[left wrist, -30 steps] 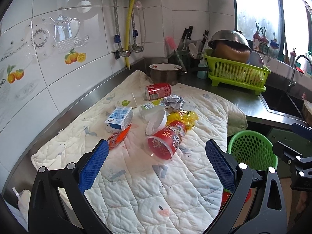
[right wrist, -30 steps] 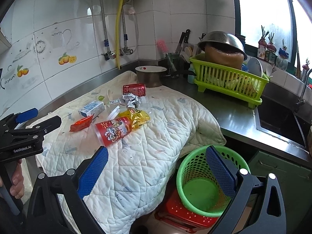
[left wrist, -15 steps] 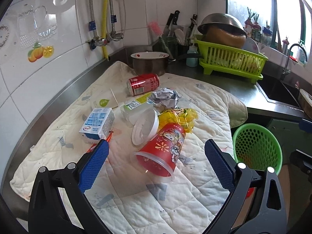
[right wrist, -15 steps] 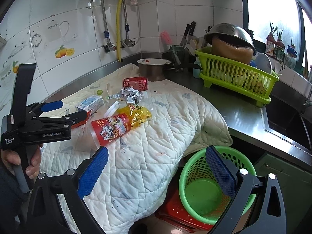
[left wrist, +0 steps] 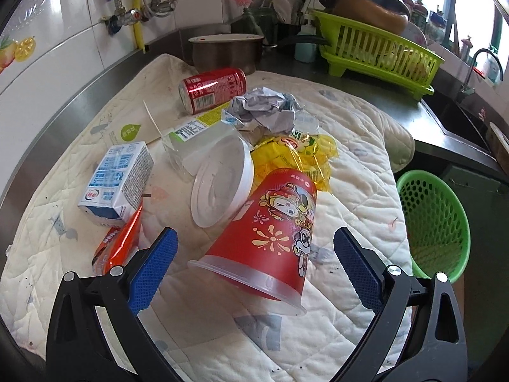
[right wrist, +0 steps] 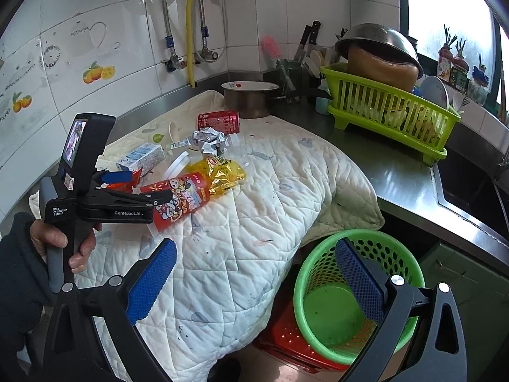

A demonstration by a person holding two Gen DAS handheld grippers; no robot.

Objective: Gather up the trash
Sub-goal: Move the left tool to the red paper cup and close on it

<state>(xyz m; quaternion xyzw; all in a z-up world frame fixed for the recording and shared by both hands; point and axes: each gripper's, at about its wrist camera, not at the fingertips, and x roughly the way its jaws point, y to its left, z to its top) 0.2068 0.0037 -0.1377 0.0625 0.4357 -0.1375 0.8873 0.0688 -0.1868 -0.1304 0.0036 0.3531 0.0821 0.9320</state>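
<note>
Trash lies on a white quilted cloth (left wrist: 350, 159): a red paper cup (left wrist: 270, 235) on its side, a white lid (left wrist: 222, 181), a yellow wrapper (left wrist: 296, 152), a milk carton (left wrist: 117, 181), an orange packet (left wrist: 117, 245), crumpled foil (left wrist: 264, 111) and a red can (left wrist: 213, 87). My left gripper (left wrist: 254, 267) is open, its blue pads either side of the cup's rim, not touching. It also shows in the right wrist view (right wrist: 140, 184) beside the cup (right wrist: 181, 197). My right gripper (right wrist: 254, 283) is open and empty above the green basket (right wrist: 334, 302).
The green basket (left wrist: 435, 222) stands below the counter edge on a red crate (right wrist: 286, 340). A metal pot (left wrist: 226, 51), a knife holder and a green dish rack (left wrist: 378, 54) stand at the back. A sink (right wrist: 470, 191) is at right.
My left gripper has moved forward and down to the red cup, which now lies between its open fingers. My right gripper has shifted slightly over the basket.
</note>
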